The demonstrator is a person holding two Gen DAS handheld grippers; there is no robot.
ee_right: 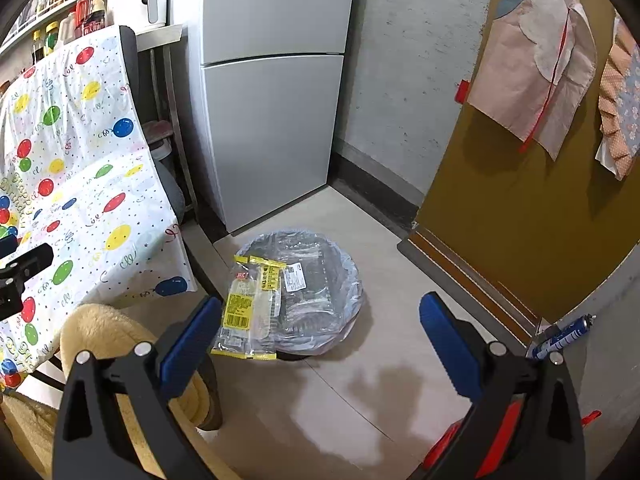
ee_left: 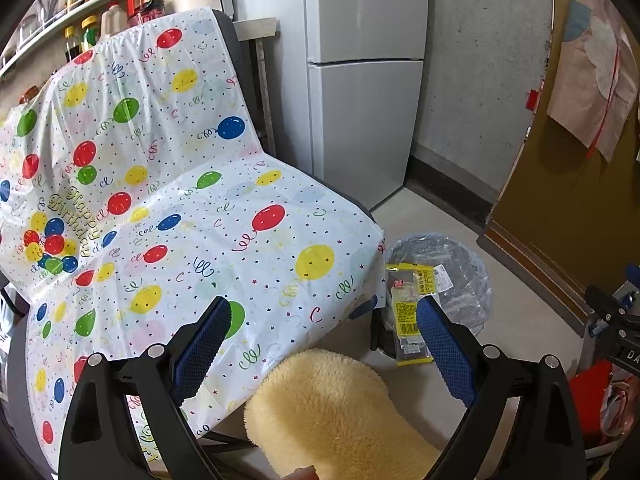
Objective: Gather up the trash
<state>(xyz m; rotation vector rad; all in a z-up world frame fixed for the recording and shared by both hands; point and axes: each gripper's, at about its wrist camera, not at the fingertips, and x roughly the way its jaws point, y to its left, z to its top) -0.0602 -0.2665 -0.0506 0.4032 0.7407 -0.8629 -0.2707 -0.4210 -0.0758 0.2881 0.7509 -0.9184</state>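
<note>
Both the left gripper (ee_left: 322, 326) and right gripper (ee_right: 320, 326) stood with fingers apart, empty; the yellow-and-clear plastic wrapper (ee_right: 248, 312) lay just beyond the right gripper's left fingertip, draped over the rim of the round plastic-lined bin (ee_right: 344, 280).

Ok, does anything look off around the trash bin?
Yes. A yellow-edged clear wrapper lies draped over the rim of the lined trash bin, its lower end overhanging outside rather than dropped in. Nothing looks spilled.

Left of the right gripper (ee_right: 320, 320): white balloon-print cover (ee_right: 80, 184); ahead, a yellow-and-clear wrapper (ee_right: 246, 312), perhaps red-labelled.
</note>
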